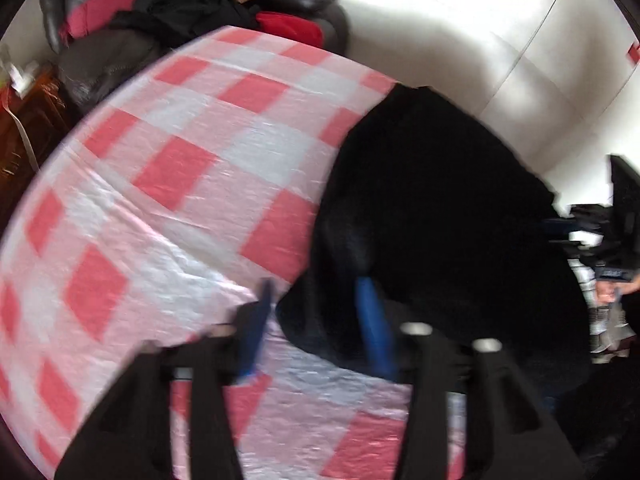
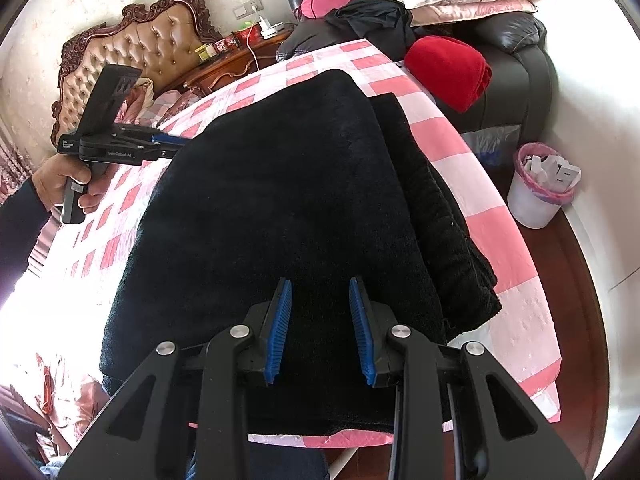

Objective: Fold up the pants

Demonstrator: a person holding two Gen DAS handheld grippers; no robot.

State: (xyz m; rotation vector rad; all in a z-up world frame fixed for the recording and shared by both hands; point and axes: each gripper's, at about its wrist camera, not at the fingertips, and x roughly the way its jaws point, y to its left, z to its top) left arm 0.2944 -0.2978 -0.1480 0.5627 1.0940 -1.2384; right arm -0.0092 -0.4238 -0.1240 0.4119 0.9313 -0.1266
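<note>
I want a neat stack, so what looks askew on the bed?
The black pants are folded, but not squarely: a lower layer sticks out along the right side past the top layer, toward the edge of the checked bedspread. Both tools are open and hold nothing.

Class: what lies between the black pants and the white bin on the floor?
In the right wrist view, bare pink-checked cloth and then dark floor separate the pants from the bin.

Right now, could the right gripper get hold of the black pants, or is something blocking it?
Probably yes. The right gripper hangs open directly over the black pants, which lie folded on the checked cloth with nothing on top of them.
</note>
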